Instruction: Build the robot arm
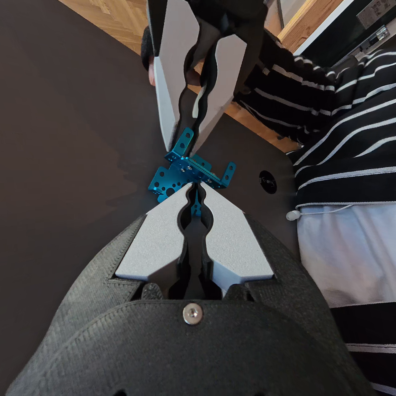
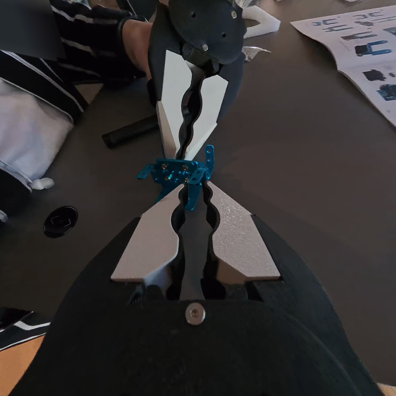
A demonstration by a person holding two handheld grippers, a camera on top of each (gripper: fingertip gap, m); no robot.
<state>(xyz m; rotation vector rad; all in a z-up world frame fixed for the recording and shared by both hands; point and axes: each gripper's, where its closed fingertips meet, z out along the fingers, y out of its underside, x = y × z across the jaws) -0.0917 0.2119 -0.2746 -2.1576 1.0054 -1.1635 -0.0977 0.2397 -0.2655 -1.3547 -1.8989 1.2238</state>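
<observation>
- Blue bracket assembly (image 1: 188, 173), made of perforated metal plates fastened with screws, sits between the two grippers just above the dark bench (image 1: 64, 128).
- Left gripper (image 1: 196, 185) has its fingers nearly closed, pinching a lower plate of the assembly.
- Right gripper (image 2: 194, 185) has its fingers a little wider apart, closed on a blue tab.
- Near the bench edge lies a black round cap (image 2: 60, 221); a printed sheet (image 2: 353, 53) lies farther off.
</observation>
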